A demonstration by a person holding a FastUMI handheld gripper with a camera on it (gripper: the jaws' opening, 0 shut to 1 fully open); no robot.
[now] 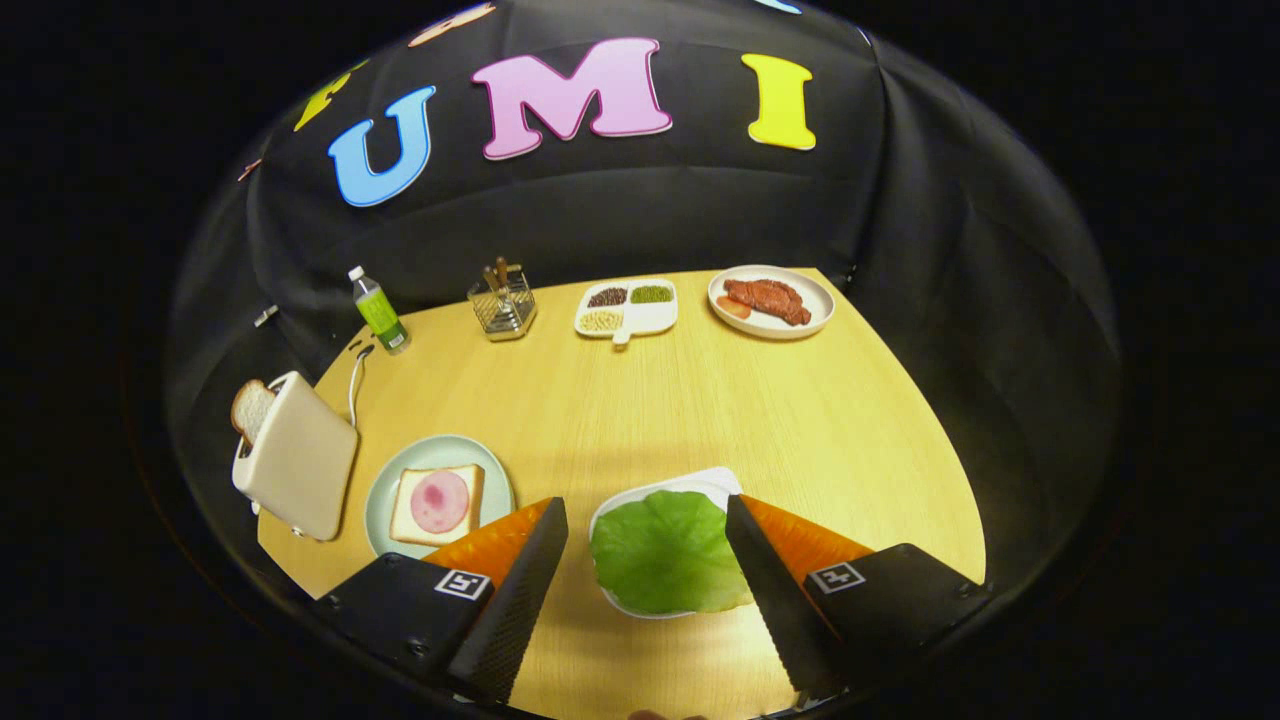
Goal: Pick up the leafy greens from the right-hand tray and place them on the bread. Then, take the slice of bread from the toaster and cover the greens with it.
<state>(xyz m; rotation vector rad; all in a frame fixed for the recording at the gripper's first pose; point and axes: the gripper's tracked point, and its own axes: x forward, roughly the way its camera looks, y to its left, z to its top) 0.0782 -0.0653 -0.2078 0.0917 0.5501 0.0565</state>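
A green leaf [665, 550] lies on a white tray [700, 484] between my two fingers, closer to the right one. My gripper [645, 515] hangs open above the table, touching nothing. To the left of the left finger sits a pale green plate [385, 500] holding a slice of bread [412, 500] topped with a round pink slice of ham [439, 501]. Farther left stands a cream toaster [300, 458] with a slice of bread [250, 408] sticking out of its slot.
At the table's far side stand a green-labelled bottle [378, 310], a wire cutlery holder [502, 302], a divided white dish of grains [627, 308] and a white plate with meat [770, 301]. The toaster's cord [354, 385] runs back toward the bottle. Bare wood lies mid-table.
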